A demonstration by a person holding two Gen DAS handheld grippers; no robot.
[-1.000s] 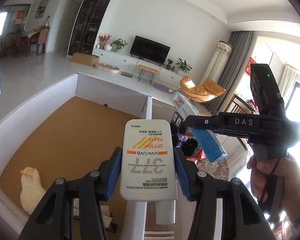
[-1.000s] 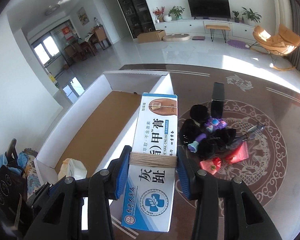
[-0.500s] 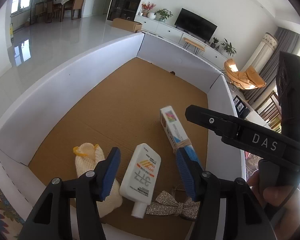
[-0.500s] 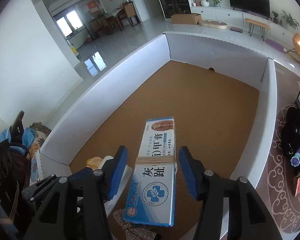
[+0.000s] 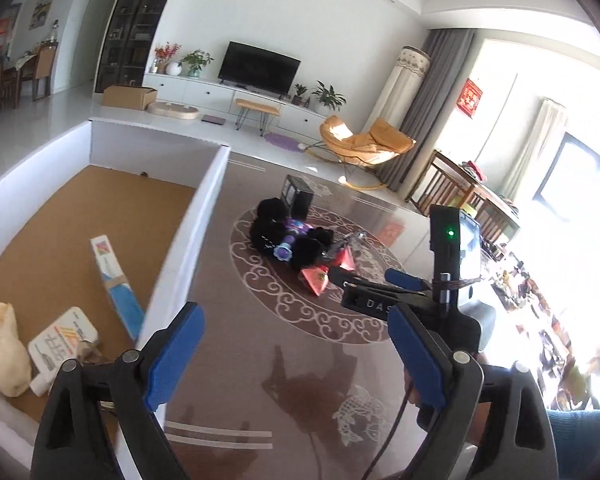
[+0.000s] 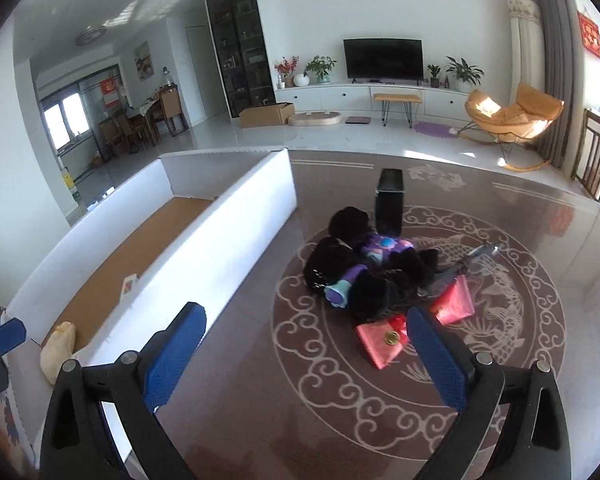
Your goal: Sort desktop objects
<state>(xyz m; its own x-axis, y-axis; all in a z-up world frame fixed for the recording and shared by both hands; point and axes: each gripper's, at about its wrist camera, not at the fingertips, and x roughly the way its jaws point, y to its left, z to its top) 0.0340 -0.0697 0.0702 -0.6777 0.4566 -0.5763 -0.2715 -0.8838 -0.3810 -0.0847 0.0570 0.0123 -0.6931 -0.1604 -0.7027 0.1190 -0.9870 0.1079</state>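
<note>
Both grippers are open and empty above the brown patterned table. My left gripper (image 5: 296, 356) is just right of the white box's wall (image 5: 188, 236). In the box lie the sunscreen tube (image 5: 62, 346), the nail cream carton (image 5: 114, 280) and a cream knitted toy (image 5: 2, 354). My right gripper (image 6: 306, 354) faces a pile on the table: a black and purple plush toy (image 6: 360, 264), two red packets (image 6: 382, 340) and a black box (image 6: 389, 204). In the left wrist view the right gripper (image 5: 384, 284) hovers by the same pile (image 5: 296, 240).
The white box (image 6: 228, 216) with a brown floor fills the table's left side. A metal clip or tweezers (image 6: 480, 252) lies right of the plush toy. A living room with a TV and an orange chair lies beyond the table.
Both grippers let go of their loads in the box: the sunscreen tube and the nail cream carton now lie there. Both grippers swung right, out over the table toward the pile.
</note>
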